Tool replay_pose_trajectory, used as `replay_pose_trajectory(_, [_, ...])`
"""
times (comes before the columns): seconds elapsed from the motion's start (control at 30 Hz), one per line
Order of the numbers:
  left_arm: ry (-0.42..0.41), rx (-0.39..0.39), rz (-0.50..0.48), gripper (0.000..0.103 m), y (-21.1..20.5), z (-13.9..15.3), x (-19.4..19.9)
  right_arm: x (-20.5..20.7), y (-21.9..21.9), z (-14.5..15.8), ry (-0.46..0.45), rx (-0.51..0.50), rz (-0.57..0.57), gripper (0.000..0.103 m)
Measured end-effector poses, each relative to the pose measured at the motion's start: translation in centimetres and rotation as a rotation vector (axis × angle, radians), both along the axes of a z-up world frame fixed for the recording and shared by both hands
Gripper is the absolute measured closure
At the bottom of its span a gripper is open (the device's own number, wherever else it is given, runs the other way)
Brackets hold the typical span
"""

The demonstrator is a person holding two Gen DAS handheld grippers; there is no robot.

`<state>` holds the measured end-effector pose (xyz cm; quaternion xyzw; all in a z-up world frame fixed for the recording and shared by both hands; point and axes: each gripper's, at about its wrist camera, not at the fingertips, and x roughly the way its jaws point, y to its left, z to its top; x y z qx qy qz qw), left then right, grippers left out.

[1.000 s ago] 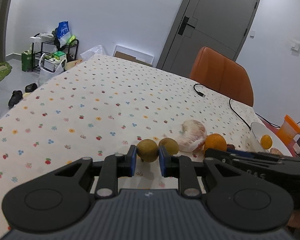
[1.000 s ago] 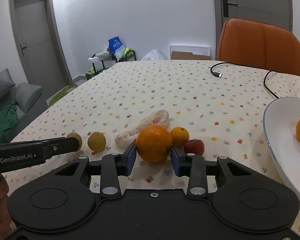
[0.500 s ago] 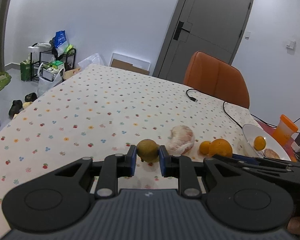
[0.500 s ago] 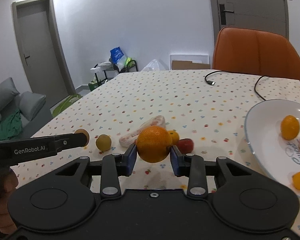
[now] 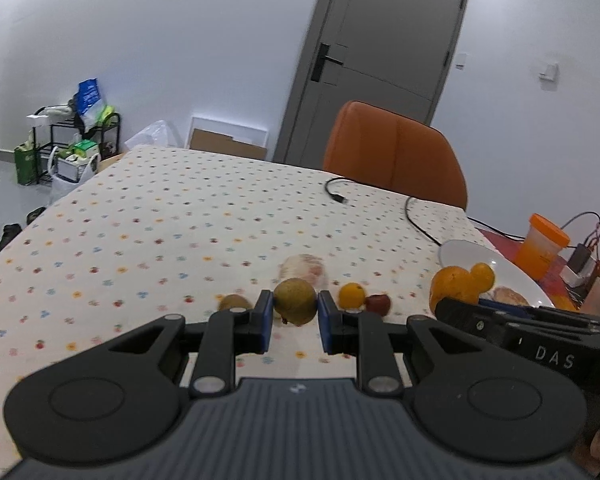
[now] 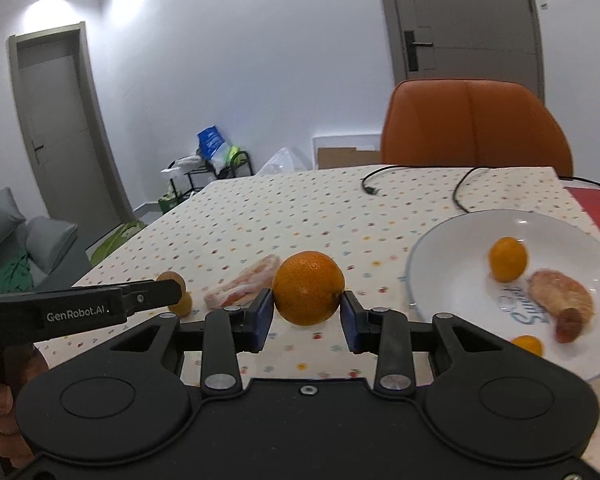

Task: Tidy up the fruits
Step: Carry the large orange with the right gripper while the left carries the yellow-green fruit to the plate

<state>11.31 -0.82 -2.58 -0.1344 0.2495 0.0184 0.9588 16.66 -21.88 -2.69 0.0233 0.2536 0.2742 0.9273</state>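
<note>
My left gripper (image 5: 295, 314) is shut on a round brown-green fruit (image 5: 295, 300), held just above the dotted tablecloth. On the cloth below lie another brown fruit (image 5: 234, 303), a peeled pomelo piece (image 5: 305, 267), a small orange (image 5: 351, 295) and a red fruit (image 5: 378, 304). My right gripper (image 6: 308, 310) is shut on a large orange (image 6: 308, 288), lifted off the table to the left of the white plate (image 6: 426, 242). The plate holds a small orange (image 6: 507, 254), a pomelo piece (image 6: 560, 295) and a second small orange (image 6: 528, 345).
A black cable (image 6: 412, 174) lies across the far side of the table, in front of an orange chair (image 6: 474, 128). An orange-lidded cup (image 5: 542, 246) and wired devices stand beyond the plate. The table's left edge drops to the floor, with a sofa (image 6: 24, 240) nearby.
Both grippers have risen off the table with their fruit and shifted right toward the plate. More of the plate now shows in the right wrist view.
</note>
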Motion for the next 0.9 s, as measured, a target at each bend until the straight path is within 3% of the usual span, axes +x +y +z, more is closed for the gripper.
replay_pose_trajectory(0.43, [-0.012,0.018,-0.097,0.081,-3.3,0.7,1.2,0.2,-4.9,-0.1,-0.017,0.038,-0.127,0.069])
replay_pose_trajectory(0.9, [-0.024,0.041,-0.179,0.081,-7.0,1.3,2.4,1.3,-7.8,-1.6,0.031,0.036,-0.19,0.068])
